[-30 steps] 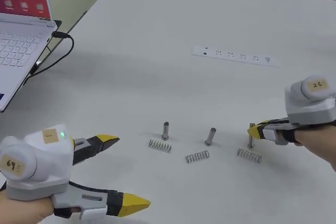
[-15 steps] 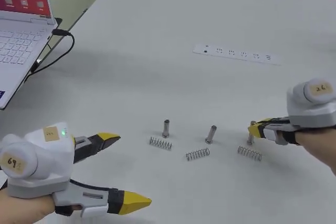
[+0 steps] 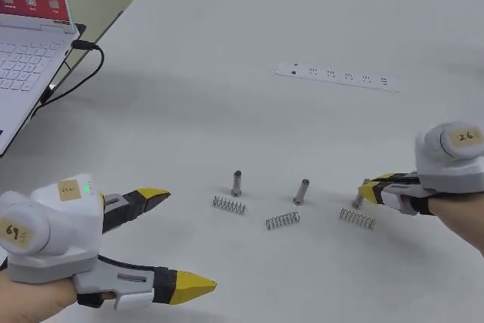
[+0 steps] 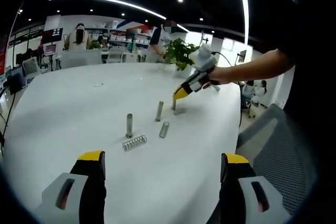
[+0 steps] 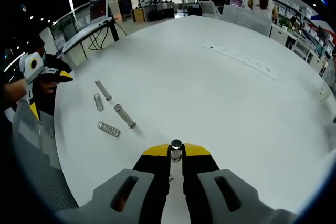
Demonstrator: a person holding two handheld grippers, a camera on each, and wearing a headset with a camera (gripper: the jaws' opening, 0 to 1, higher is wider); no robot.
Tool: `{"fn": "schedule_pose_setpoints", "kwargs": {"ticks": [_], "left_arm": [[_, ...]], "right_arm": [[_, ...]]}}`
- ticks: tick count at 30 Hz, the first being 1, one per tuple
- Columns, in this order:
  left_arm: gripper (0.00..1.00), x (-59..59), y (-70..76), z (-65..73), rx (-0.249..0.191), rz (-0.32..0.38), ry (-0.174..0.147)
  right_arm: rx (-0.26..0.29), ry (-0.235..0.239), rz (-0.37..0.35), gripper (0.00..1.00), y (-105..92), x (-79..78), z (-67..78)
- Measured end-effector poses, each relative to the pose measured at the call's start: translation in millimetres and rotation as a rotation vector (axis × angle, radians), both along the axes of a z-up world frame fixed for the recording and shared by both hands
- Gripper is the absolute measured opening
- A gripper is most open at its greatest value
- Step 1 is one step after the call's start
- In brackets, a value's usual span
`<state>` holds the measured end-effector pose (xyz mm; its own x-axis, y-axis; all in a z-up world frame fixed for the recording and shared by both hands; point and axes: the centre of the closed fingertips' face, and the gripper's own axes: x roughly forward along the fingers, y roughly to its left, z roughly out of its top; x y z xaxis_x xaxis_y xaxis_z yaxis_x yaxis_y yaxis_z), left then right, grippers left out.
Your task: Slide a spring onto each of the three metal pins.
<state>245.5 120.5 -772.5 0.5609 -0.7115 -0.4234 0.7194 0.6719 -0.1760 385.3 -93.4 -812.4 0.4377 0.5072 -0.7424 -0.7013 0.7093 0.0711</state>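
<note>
While the right gripper [image 5: 176,151] pinches the top of the rightmost metal pin [image 5: 176,144] between nearly closed jaws, the left gripper [image 3: 181,241] is held with jaws spread wide over the white table's [image 3: 227,73] near-left part. The left pin [image 3: 237,183] and middle pin [image 3: 302,191] stand upright, and three springs [image 3: 283,221] lie loose, one just in front of each pin.

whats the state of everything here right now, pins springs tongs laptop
left tongs: open, empty
right tongs: shut on the right-hand short metal pin
right-hand short metal pin: standing, no spring on
middle short metal pin: standing, bare
left-hand short metal pin: standing, bare
left-hand coiled wire spring: lying flat
middle coiled wire spring: lying flat
right-hand coiled wire spring: lying flat
silver laptop: lid open, screen lit
</note>
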Motion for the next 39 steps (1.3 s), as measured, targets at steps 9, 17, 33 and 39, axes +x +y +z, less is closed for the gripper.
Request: {"fn": "schedule_pose_setpoints", "kwargs": {"ticks": [9, 17, 33, 39], "left_arm": [[0.88, 0.2, -0.7, 0.4, 0.0, -0.006, -0.004], [0.88, -1.9, 3.0, 0.4, 0.001, 0.0, -0.003], [0.88, -1.1, 1.5, 4.9, 0.004, -0.003, -0.007], [0.88, -1.0, 2.7, 6.2, 0.006, -0.003, -0.006]], "right_arm": [[-0.03, -0.002, 0.024, 0.06, -0.5, -4.8, -0.4], [-0.051, -0.009, 0.045, 0.06, -0.9, -5.3, -1.4], [-0.033, -0.013, 0.052, 0.16, 1.3, -4.6, 1.5], [-0.028, -0.012, 0.047, 0.2, 1.3, -5.2, 1.2]]}}
